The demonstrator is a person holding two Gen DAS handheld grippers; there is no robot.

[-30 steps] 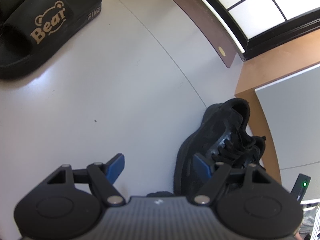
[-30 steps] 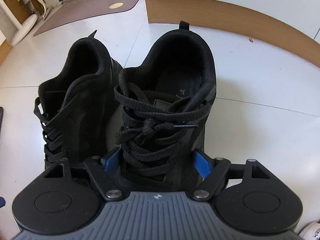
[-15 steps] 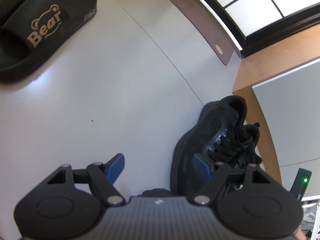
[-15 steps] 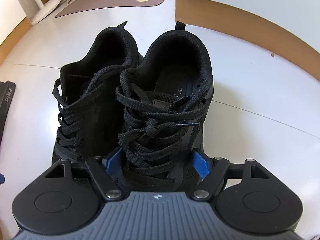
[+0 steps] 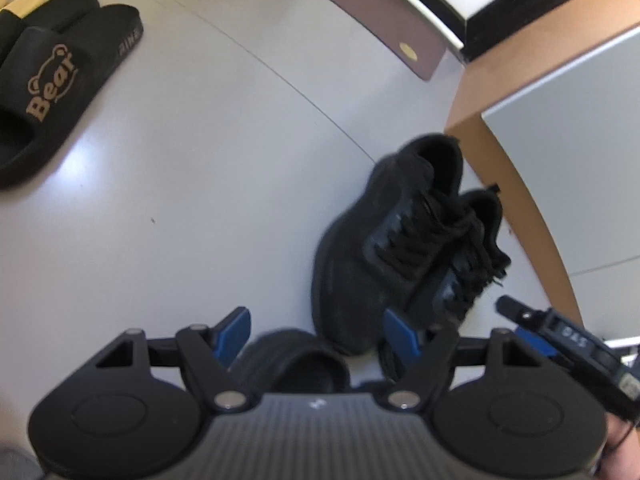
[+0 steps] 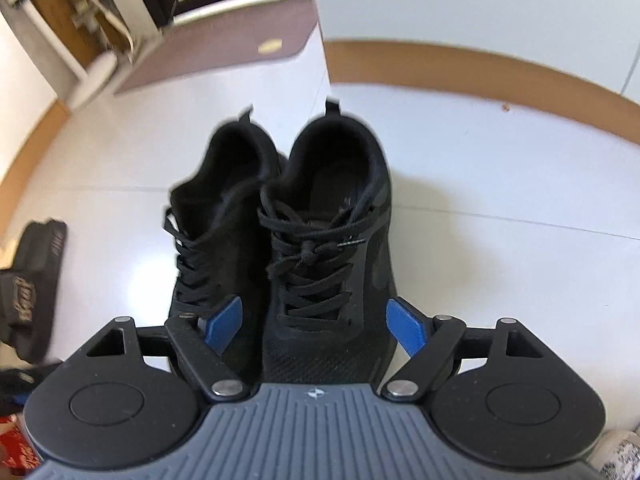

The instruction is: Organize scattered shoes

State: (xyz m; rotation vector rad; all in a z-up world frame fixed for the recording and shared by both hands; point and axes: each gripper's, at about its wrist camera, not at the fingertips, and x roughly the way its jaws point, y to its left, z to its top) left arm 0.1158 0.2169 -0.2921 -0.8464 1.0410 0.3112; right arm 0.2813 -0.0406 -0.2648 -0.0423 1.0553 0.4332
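While both claws gape empty, right claw (image 6: pixel 314 322) opening over paired black sneakers (image 6: pixel 326 236), only left claw (image 5: pixel 316 336) shows the Bear slide (image 5: pixel 48 92).

We see a dark shoe (image 5: pixel 296 360) low in the left view, half hidden behind the gripper body. The slippers (image 6: pixel 32 292) at the right view's left edge are blurred and cut off.

Black sneakers (image 5: pixel 404 256) paired near wall; Bear slide (image 5: pixel 52 92) well apart.
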